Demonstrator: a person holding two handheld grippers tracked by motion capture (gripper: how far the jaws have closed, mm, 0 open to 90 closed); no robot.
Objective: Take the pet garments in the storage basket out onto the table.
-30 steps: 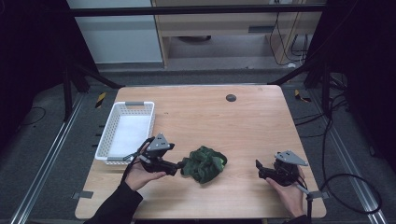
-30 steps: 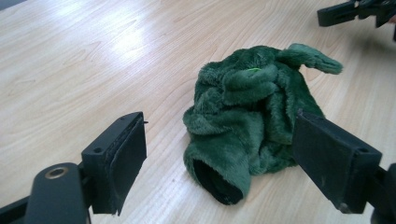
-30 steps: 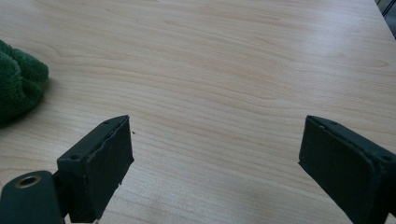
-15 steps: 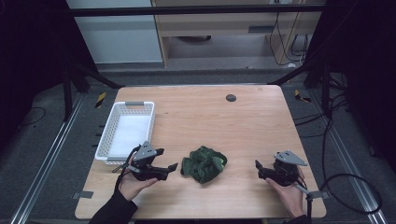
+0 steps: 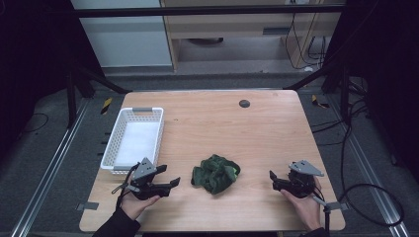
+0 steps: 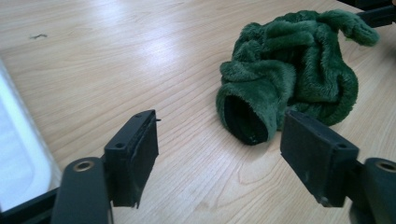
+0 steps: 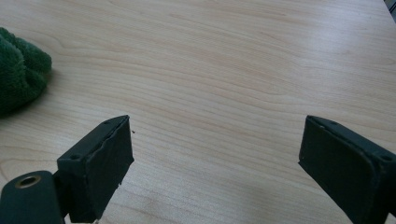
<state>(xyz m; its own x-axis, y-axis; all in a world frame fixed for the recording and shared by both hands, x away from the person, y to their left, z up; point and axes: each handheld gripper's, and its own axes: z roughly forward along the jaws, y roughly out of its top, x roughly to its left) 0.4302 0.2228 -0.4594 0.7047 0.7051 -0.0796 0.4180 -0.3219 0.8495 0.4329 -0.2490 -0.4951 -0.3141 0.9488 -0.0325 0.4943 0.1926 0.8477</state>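
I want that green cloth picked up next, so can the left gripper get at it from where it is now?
Probably yes. The left gripper is open and pointed at the green cloth, with bare table between them and nothing in the way.

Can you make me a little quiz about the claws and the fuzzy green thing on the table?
1. True or false: the left claw is squeezing the green fuzzy cloth.
2. What sits in the white basket? A) the cloth B) nothing C) a ball
3. Fill in: the right claw is wide ____ above the wooden table.

Key
1. False. The left claw is open, with the cloth lying just ahead of it, untouched.
2. B. The basket looks empty.
3. Open. Nothing is between its jaws, and the cloth lies off to its side.
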